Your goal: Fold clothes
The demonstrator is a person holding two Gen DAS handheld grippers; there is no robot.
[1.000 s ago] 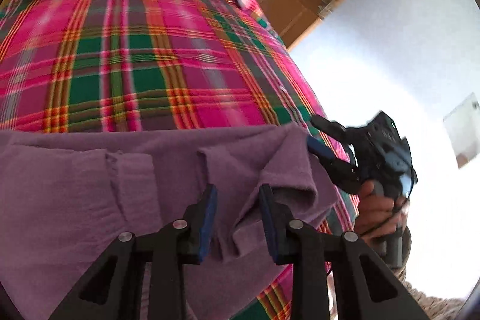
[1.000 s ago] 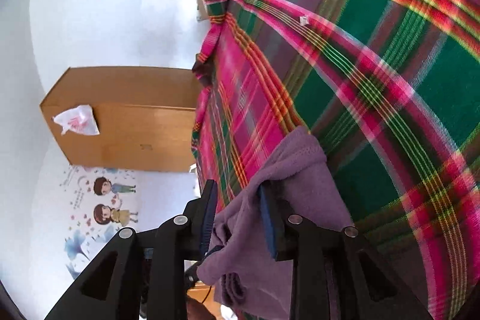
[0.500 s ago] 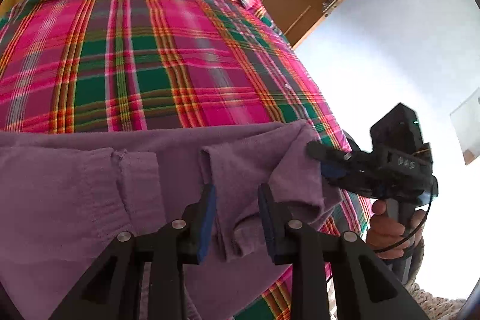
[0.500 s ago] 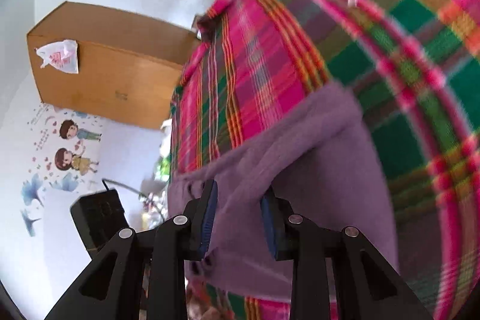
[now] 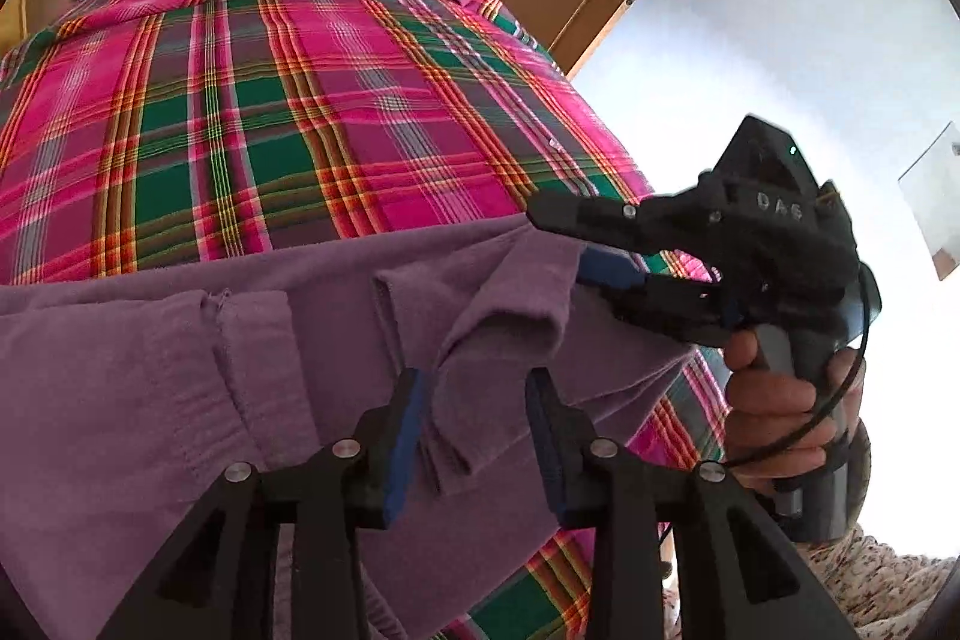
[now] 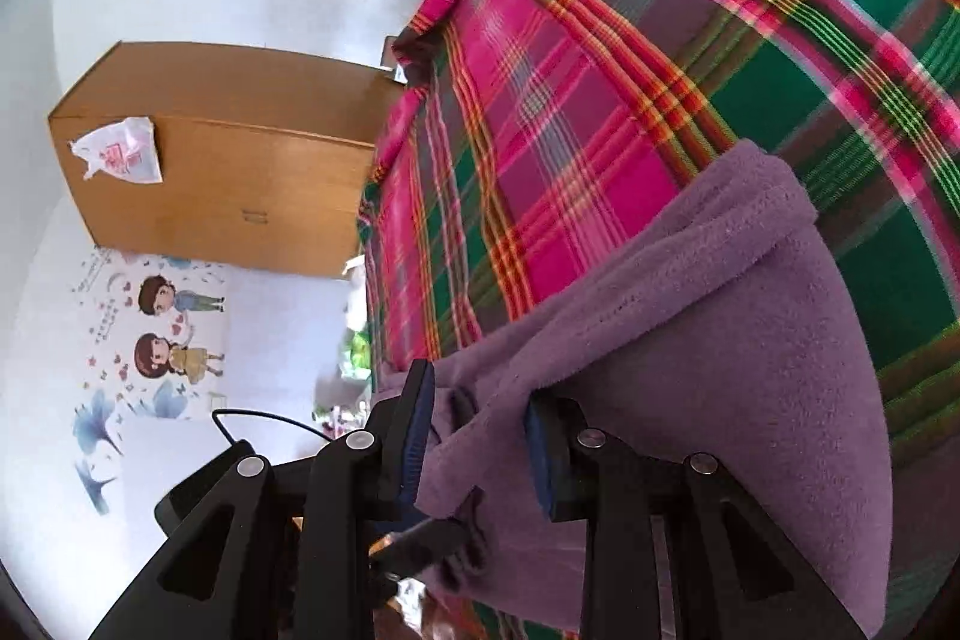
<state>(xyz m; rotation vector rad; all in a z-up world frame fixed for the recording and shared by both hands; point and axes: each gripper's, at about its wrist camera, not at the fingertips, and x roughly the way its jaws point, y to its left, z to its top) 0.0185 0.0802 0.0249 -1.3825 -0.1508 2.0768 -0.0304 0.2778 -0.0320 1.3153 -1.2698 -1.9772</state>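
Left wrist view, from the left: a purple garment (image 5: 252,376) lies across the near part of a plaid bedcover (image 5: 270,118) in pink, green and orange. A ribbed cuff or hem runs down its left portion. The left gripper (image 5: 477,418) stands at the lower centre, its blue-padded fingers (image 5: 405,424) parted by a moderate gap. A folded flap of the purple fabric lies between them; whether the pads press on it cannot be told. To the right, the right gripper (image 5: 591,244) reaches in from the side, held by a hand (image 5: 780,400). Its two fingers are nearly together at the garment's right edge; one dark finger lies over the fabric, one blue-padded finger beneath.

Right wrist view, from the left: a wooden cabinet (image 6: 228,160) with a plastic bag (image 6: 117,151) on its face, and cartoon wall stickers (image 6: 162,334) below it. At lower centre the right gripper (image 6: 477,436) shows a moderate gap between its fingers, with a thick fold of the purple garment (image 6: 690,352) passing through that gap and draping rightward over the plaid bedcover (image 6: 600,100). Firm contact of the pads with the fabric cannot be confirmed here.
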